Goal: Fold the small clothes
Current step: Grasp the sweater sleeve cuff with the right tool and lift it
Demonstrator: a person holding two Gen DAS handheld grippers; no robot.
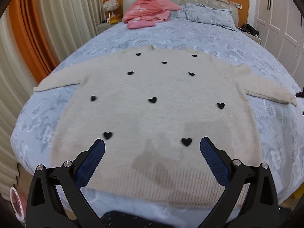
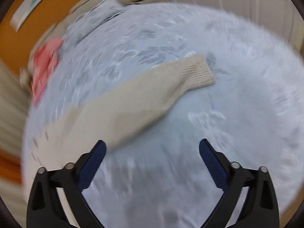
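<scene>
A cream fuzzy sweater [image 1: 152,117] with small black hearts lies flat on the bed, both sleeves spread out, its ribbed hem nearest me. My left gripper [image 1: 152,144] is open and empty, hovering above the hem. In the blurred right wrist view, the sweater's right sleeve [image 2: 133,102] stretches across the bedspread, its ribbed cuff [image 2: 197,72] at the far end. My right gripper [image 2: 152,146] is open and empty, just in front of the sleeve, its left finger close to the sleeve's near edge.
The bed has a light blue floral bedspread [image 1: 190,38]. A pink garment pile [image 1: 148,11] and pillows [image 1: 207,14] sit by the headboard. Curtains [image 1: 38,28] hang at the left, white wardrobe doors [image 1: 279,24] at the right. A nightstand [image 1: 106,24] stands by the bed.
</scene>
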